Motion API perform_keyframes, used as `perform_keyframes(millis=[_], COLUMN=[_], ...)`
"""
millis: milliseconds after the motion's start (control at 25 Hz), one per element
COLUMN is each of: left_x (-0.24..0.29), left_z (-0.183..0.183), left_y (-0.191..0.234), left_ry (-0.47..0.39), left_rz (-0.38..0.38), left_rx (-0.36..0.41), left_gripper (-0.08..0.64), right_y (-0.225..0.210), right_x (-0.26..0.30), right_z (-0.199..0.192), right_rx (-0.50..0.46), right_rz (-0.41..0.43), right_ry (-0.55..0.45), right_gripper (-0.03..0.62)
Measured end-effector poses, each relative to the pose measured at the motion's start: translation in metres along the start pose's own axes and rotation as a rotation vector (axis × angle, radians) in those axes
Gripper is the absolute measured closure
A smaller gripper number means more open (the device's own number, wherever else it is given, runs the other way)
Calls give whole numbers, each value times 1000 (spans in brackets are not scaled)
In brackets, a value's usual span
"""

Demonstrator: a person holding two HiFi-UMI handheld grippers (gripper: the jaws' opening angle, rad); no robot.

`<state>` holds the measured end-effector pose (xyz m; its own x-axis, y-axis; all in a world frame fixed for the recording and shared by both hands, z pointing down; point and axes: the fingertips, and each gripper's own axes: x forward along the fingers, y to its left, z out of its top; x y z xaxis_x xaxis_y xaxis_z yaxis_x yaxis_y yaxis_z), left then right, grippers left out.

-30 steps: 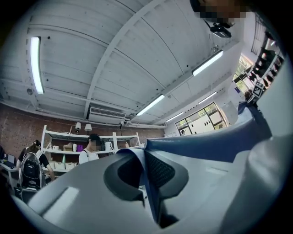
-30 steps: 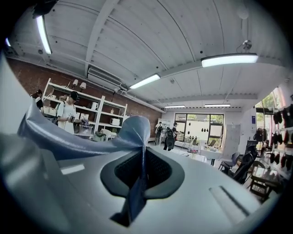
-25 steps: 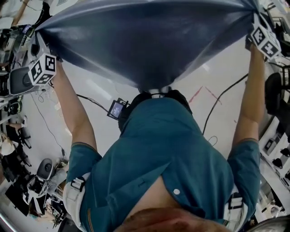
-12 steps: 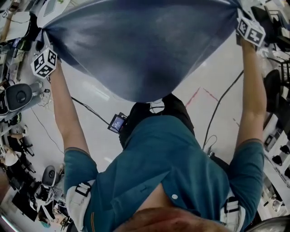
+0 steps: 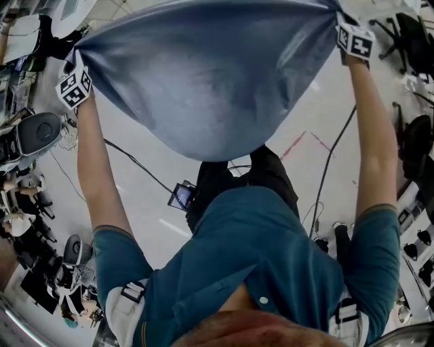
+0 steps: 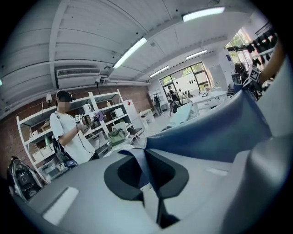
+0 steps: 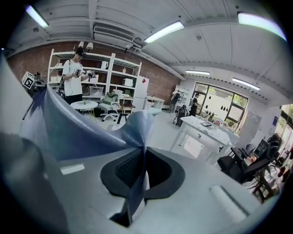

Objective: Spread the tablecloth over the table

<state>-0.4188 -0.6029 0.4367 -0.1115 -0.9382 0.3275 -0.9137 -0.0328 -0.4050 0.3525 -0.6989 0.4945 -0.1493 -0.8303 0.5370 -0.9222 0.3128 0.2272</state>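
Note:
The blue-grey tablecloth (image 5: 203,88) hangs stretched between my two grippers and bellies down in front of the person's body. My left gripper (image 5: 76,53) is shut on its left corner, and a fold of the cloth (image 6: 215,132) runs out from between the pads. My right gripper (image 5: 337,9) is shut on the right corner, where the cloth (image 7: 82,123) rises in a pinched ridge. Seen along the jaws, my left gripper (image 6: 150,180) and my right gripper (image 7: 138,179) each pinch a thin edge of fabric. The cloth hides whatever lies under it.
A black cable (image 5: 132,161) and a small screen device (image 5: 182,196) lie on the pale floor, with red tape marks (image 5: 298,141). A person in a white shirt (image 6: 68,132) stands by white shelves (image 7: 119,82). White tables (image 7: 206,130) and office chairs (image 7: 240,167) stand to the right.
Both arms have stretched further out, carrying the cloth corners forward and down. The cloth's sagging middle has swung away from the body and billows fuller.

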Motion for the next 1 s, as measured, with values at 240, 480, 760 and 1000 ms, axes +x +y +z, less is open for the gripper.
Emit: perform_keyframes(millis=[240,480,760,1000], left_x=[39,70,58,19], left_z=[-77,-155,-204,-180], left_y=[-6,-25,-66,-149], left_ry=[159,363,396,242], left_rz=[37,6,-7,-65], left_rx=[-77,-202,-224,-117], left_gripper=[555,467,322,384], right_y=[38,60,125,191], right_x=[64,115,121,88], right_z=[-40,-79,-139,-153], right_rx=[-20,49,108,91], right_rz=[45,78,200,242], right_ry=[62,167,325,275], right_gripper=[580,578,499,500])
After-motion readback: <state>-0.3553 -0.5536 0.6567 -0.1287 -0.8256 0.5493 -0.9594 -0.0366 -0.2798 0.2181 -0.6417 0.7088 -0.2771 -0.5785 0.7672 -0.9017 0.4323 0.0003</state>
